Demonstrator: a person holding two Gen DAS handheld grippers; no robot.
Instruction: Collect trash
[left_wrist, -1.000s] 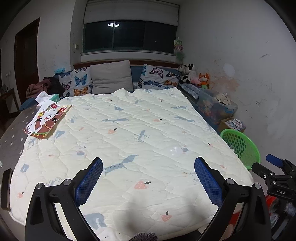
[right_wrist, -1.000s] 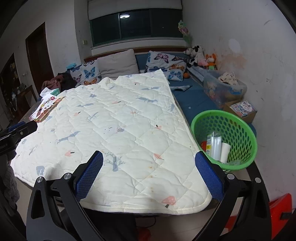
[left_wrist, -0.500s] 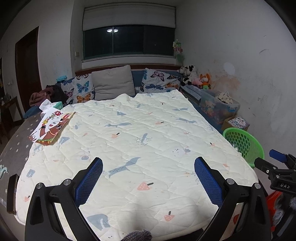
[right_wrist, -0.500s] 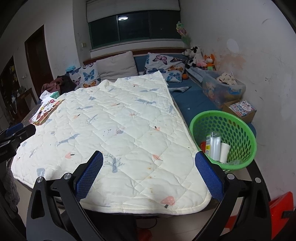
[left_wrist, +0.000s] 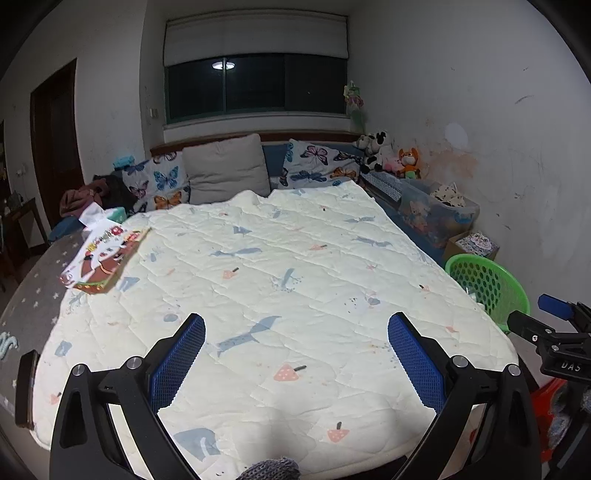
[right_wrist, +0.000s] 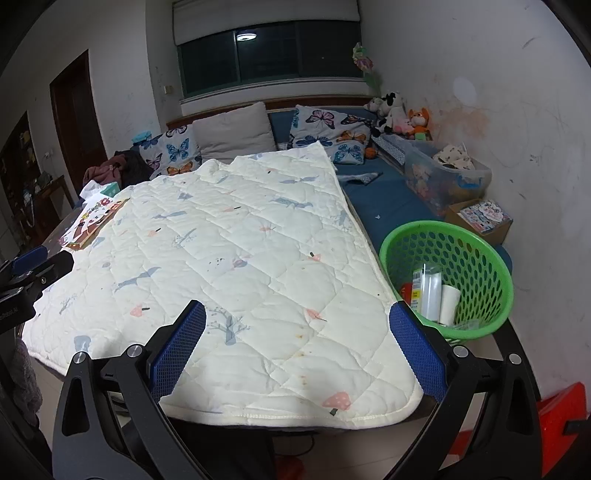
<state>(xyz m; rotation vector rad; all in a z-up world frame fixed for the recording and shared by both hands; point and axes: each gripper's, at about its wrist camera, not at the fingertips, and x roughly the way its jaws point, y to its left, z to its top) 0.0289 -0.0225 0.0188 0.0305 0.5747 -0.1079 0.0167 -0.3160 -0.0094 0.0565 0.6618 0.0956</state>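
A green plastic basket (right_wrist: 476, 258) stands at the right edge of the bed and holds trash: a clear packet (right_wrist: 428, 291), a white paper roll (right_wrist: 450, 302) and something red. The same basket (left_wrist: 491, 288) shows at the right in the left wrist view. My left gripper (left_wrist: 295, 363) is open above the near end of a cream quilt (left_wrist: 280, 280), with nothing between its fingers. My right gripper (right_wrist: 297, 350) is open too, empty, over the quilt's (right_wrist: 240, 258) near right corner, just left of the basket.
A colourful cartoon box (left_wrist: 103, 258) and a tissue pack (left_wrist: 107, 216) lie at the quilt's left edge. Pillows (left_wrist: 221, 170), soft toys (left_wrist: 384, 153), a clear storage bin (right_wrist: 443, 173) and a cardboard box (right_wrist: 484, 218) line the back and right wall. A red object (right_wrist: 554, 417) sits on the floor.
Both views have shifted slightly, the left one tilting so the bed sits lower in frame. Both grippers stay open and empty; nothing on the bed has moved.
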